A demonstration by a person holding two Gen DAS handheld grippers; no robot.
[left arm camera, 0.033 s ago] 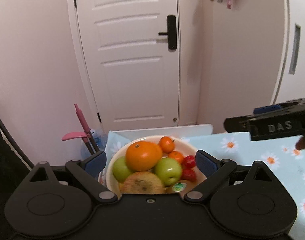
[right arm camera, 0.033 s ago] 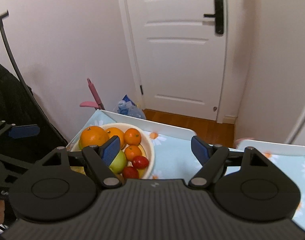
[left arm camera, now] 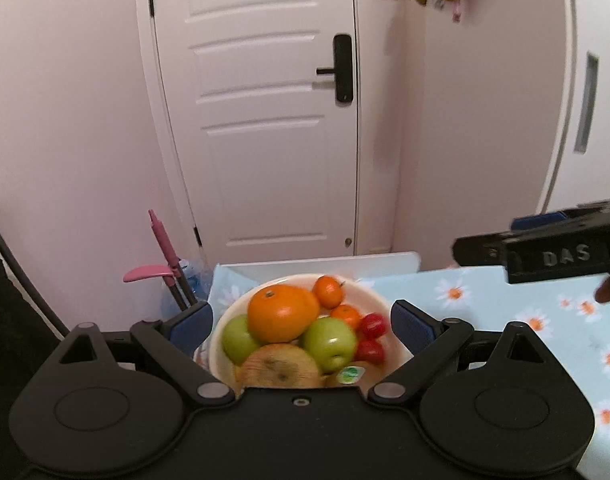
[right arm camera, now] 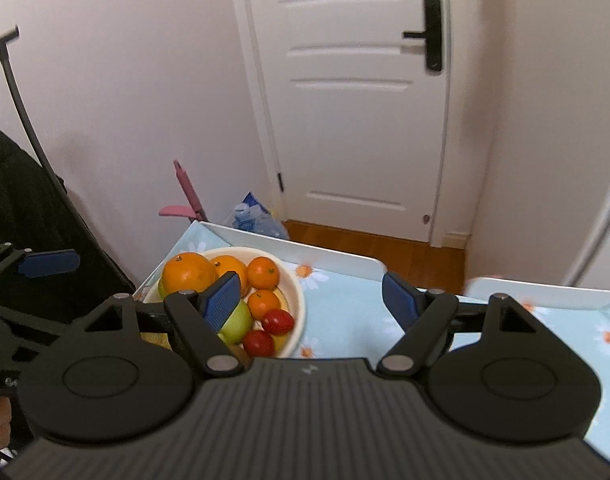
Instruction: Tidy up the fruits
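**Fruit bowl at the bench's far left corner**

On the daisy-print bench (right arm camera: 345, 304), the cream bowl (left arm camera: 379, 300) sits at the far left corner, heaped with a big orange (left arm camera: 283, 312), green apples (left arm camera: 329, 338), small mandarins and red fruits. The left gripper (left arm camera: 301, 322) hangs over it, jaws wide apart, holding nothing. To the right, the right gripper (right arm camera: 311, 300) is likewise spread wide and empty, beside the bowl.
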